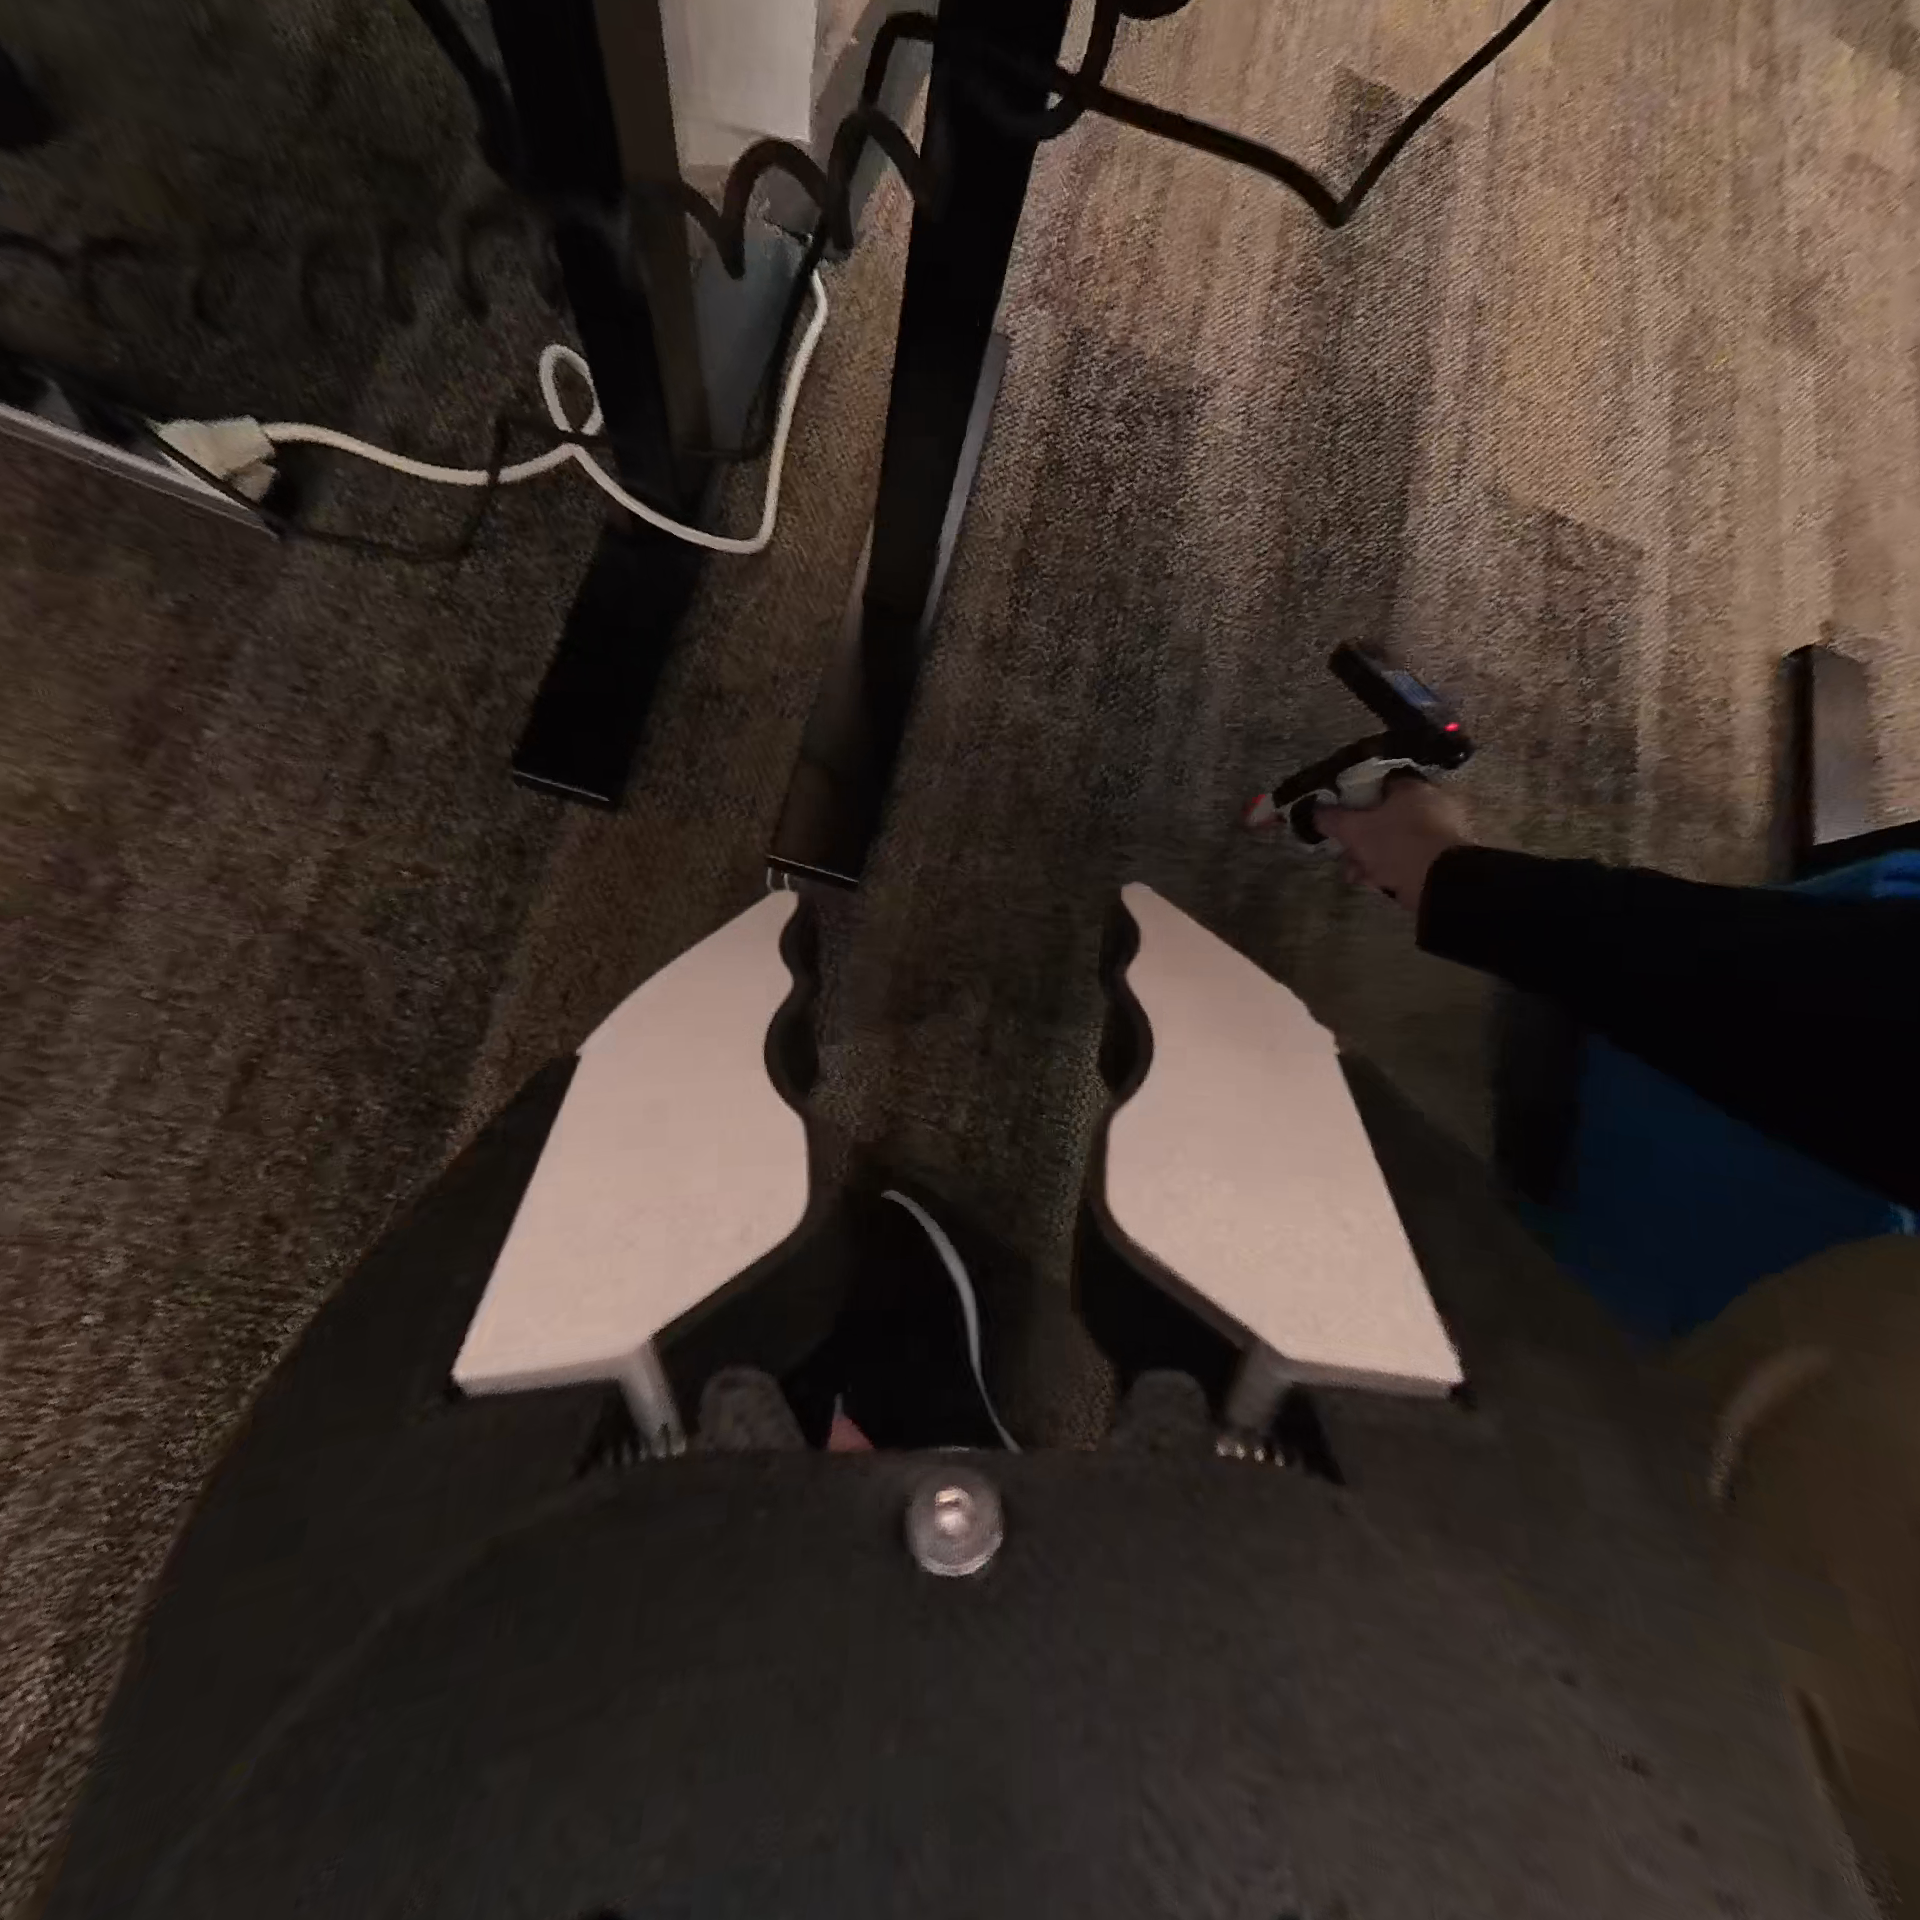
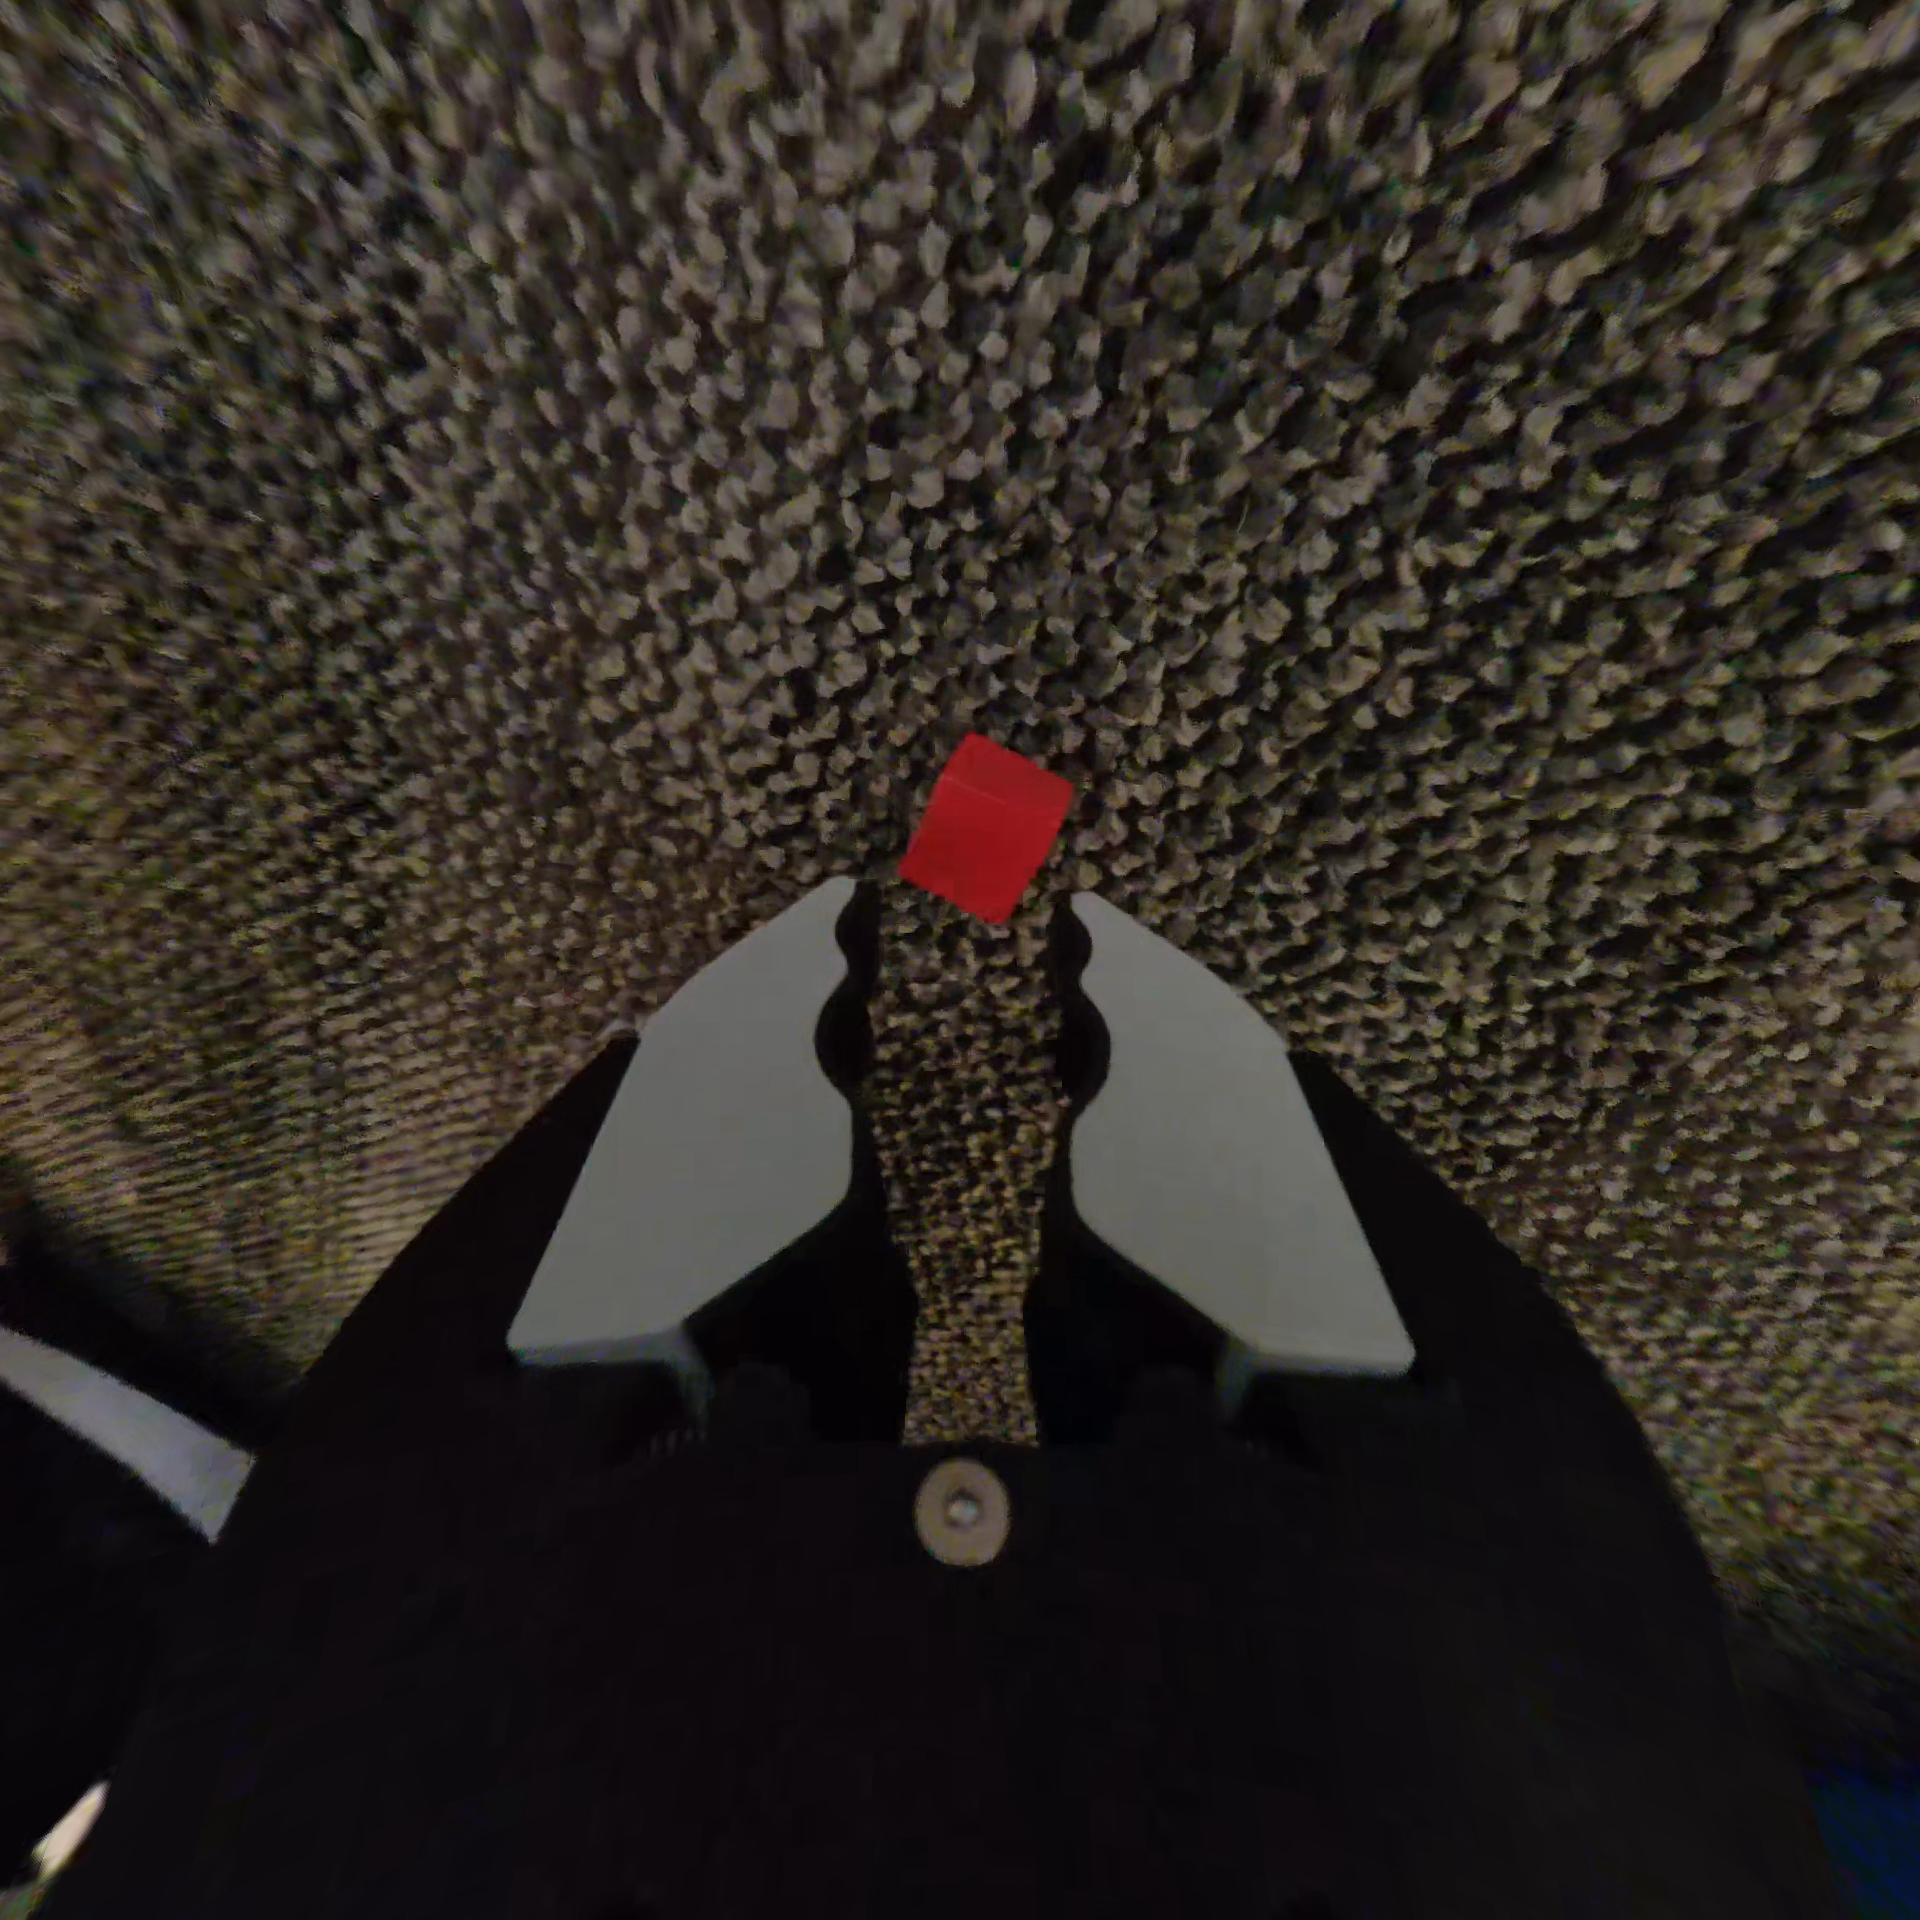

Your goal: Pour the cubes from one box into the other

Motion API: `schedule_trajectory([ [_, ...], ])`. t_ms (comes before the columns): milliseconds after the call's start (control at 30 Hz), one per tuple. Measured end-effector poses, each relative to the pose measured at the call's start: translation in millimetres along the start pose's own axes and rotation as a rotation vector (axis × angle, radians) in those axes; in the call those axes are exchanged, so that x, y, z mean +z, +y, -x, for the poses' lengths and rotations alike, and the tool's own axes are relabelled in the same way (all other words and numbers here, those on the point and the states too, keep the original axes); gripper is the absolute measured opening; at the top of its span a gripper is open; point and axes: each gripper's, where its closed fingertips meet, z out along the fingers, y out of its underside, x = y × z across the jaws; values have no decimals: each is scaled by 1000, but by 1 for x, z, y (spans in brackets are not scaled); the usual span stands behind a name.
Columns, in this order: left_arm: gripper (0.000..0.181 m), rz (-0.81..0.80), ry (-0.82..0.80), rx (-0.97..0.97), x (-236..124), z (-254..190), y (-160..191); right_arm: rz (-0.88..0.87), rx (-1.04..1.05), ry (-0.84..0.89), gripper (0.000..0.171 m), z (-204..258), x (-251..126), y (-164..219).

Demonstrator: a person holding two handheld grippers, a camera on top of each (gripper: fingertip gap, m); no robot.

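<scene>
A small red cube (image 2: 985,828) lies on the speckled carpet (image 2: 935,416), right at the tips of my right gripper (image 2: 961,891). The right gripper is open and close above the carpet, with nothing between its white fingers (image 2: 717,1143). The right gripper also shows in the left wrist view (image 1: 1340,774), held low over the carpet by a hand in a dark sleeve (image 1: 1662,987). My left gripper (image 1: 958,894) is open and empty, pointing down at the carpet from higher up. No box shows in either view.
Black table legs (image 1: 935,416) and a black foot (image 1: 613,644) stand on the carpet ahead of the left gripper. A white cable (image 1: 665,520) runs from a white plug block (image 1: 218,447); black cables hang above. A blue object (image 1: 1683,1195) is at the right.
</scene>
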Motion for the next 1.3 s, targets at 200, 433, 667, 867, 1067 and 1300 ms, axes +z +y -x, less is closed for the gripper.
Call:
schedule_trajectory([
  [200, 51, -4, 13, -7, 1, 4, 1, 7, 59, -17, 6, -3, 8, -3],
  [433, 51, -1, 17, 0, 3, 6, 0, -30, 171, -195, 2, 1, -2, -10],
  [667, 50, 0, 24, 7, 3, 6, 0, -100, 127, -251, 20, 7, -23, -31],
  [867, 50, 6, 30, 11, 2, 8, 3, -62, -98, -88, 57, 4, -16, -36],
  [1067, 50, -8, 27, 16, 1, 9, 0, 47, -219, 84, 17, -4, 4, -24],
  [1300, 50, -11, 58, 18, 4, -3, -12, 23, -159, -79, 17, 19, -13, -13],
])
